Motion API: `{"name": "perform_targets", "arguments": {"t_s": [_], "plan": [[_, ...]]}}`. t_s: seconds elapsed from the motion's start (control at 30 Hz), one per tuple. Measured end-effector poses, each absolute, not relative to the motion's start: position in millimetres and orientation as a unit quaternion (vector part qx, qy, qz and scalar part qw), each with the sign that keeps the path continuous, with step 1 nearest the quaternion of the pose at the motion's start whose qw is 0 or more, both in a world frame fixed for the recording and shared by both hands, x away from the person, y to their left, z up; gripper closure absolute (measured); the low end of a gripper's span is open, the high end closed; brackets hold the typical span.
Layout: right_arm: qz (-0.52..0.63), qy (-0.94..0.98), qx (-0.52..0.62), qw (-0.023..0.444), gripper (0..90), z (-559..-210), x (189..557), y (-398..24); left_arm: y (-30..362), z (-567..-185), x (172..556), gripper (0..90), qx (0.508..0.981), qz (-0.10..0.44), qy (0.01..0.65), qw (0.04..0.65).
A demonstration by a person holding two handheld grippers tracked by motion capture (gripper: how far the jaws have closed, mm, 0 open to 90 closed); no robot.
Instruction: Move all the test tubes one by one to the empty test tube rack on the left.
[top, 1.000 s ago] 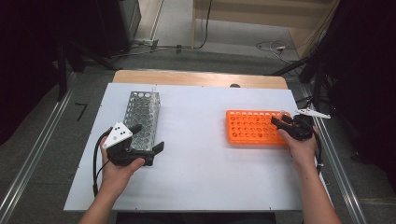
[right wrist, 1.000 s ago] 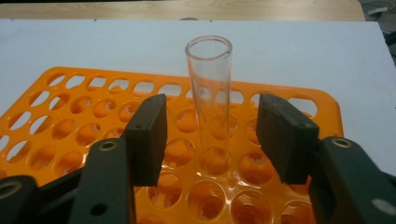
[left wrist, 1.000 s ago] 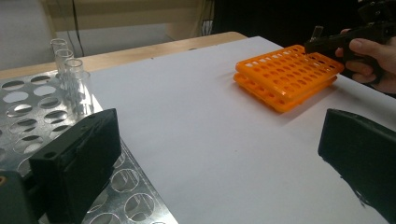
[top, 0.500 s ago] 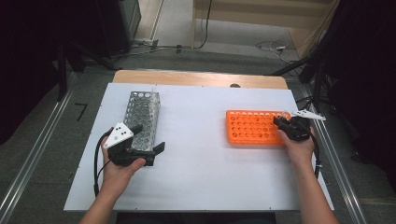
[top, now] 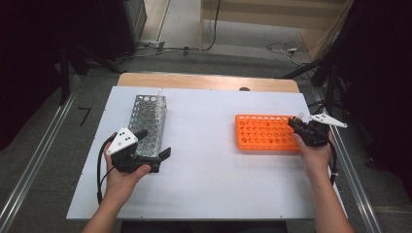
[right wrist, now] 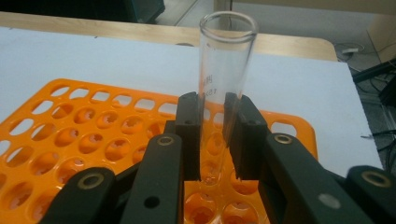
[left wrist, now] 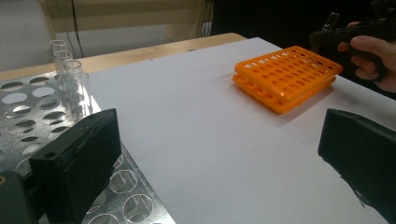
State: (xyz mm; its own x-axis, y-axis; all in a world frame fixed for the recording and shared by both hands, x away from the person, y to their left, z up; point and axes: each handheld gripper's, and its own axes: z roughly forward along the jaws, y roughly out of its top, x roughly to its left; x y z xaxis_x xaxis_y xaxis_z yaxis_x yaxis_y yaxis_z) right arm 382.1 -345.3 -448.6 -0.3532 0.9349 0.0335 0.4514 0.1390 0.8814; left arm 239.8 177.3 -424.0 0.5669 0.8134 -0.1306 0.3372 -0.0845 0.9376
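In the right gripper view my right gripper (right wrist: 212,100) is shut on an upright clear glass test tube (right wrist: 224,70), its base just above the holes of the orange tube rack (right wrist: 93,140). From above, that gripper (top: 295,122) sits at the right end of the orange rack (top: 262,132). My left gripper (top: 155,141) stands open at the near end of the metal perforated rack (top: 148,121), with nothing between its jaws. Looking along the left gripper (left wrist: 219,135), several glass tubes (left wrist: 70,74) stand in the metal rack (left wrist: 28,107).
Both racks rest on a white board (top: 209,170) over a wooden table (top: 204,81). Bare board lies between the racks and along the near edge. Metal rails (top: 34,160) run beside the table, and cables (top: 286,48) lie on the floor behind.
The right gripper has shifted slightly toward the orange rack's right edge. The left hand has stayed where it was.
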Motion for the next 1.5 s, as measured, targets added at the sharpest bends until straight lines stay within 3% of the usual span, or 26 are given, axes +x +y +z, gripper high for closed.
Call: {"name": "perform_targets", "arguments": {"t_s": [0.43,1.5], "plan": [[0.457,0.714,0.451,0.279,73.5,-428.4,351.3,-333.0,169.5,-420.9,238.8,0.0,0.703,0.219,0.403,0.544],[0.473,0.794,0.316,0.213,73.5,-420.1,301.0,-221.5,143.3,-414.2,236.3,0.0,0.714,0.201,0.381,0.552]]}}
